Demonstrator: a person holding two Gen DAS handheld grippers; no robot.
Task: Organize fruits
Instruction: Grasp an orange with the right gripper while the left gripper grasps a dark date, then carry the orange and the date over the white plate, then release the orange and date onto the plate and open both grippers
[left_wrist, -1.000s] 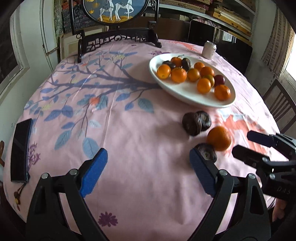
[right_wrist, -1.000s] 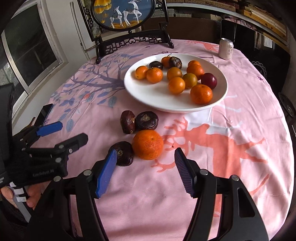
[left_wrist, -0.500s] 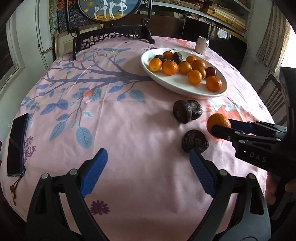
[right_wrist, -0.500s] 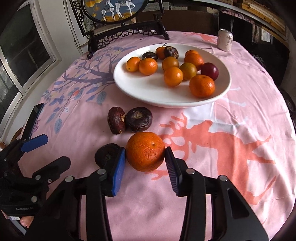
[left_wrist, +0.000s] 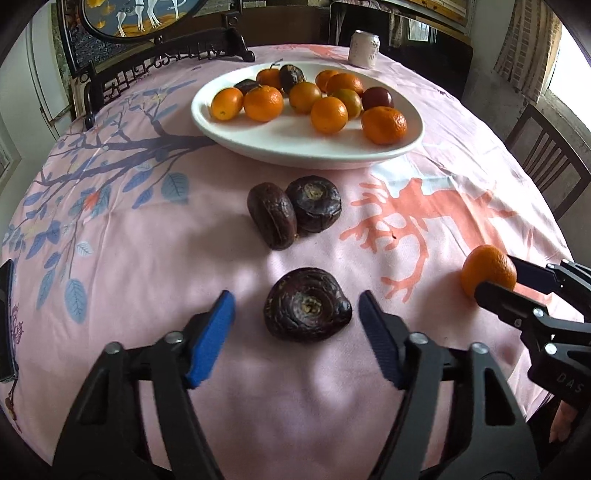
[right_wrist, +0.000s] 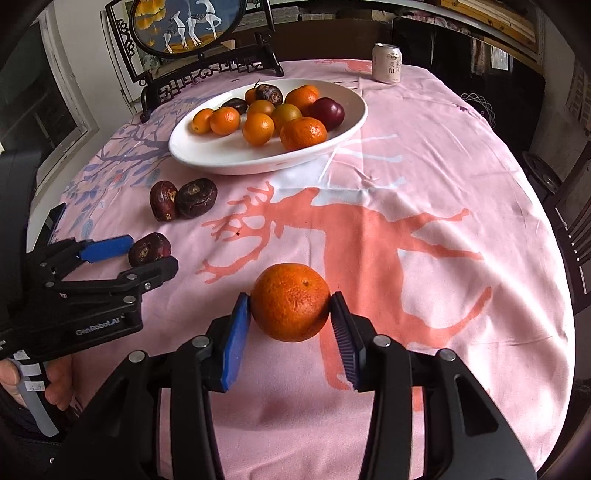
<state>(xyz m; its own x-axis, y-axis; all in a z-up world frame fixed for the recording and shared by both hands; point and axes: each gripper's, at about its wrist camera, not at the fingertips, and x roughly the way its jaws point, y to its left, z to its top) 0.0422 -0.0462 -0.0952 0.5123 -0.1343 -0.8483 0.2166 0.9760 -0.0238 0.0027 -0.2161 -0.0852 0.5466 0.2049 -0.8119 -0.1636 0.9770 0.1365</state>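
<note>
My right gripper (right_wrist: 290, 325) is shut on an orange (right_wrist: 290, 301) and holds it just above the pink tablecloth; the orange also shows in the left wrist view (left_wrist: 487, 269). My left gripper (left_wrist: 295, 325) is open, its pads on either side of a dark wrinkled fruit (left_wrist: 306, 304) lying on the cloth, not touching it. Two more dark fruits (left_wrist: 293, 212) lie together beyond it. A white oval plate (left_wrist: 295, 144) holds several oranges, a red plum and dark fruits; it also shows in the right wrist view (right_wrist: 229, 155).
A drink can (right_wrist: 386, 62) stands at the table's far edge. A framed deer picture on a black stand (right_wrist: 192, 33) sits at the back. A phone (left_wrist: 5, 317) lies at the left edge. Chairs (left_wrist: 546, 166) stand to the right.
My right gripper closed on the orange and carried it off to the right, slightly raised. My left gripper moved forward until its pads flank the nearest dark fruit.
</note>
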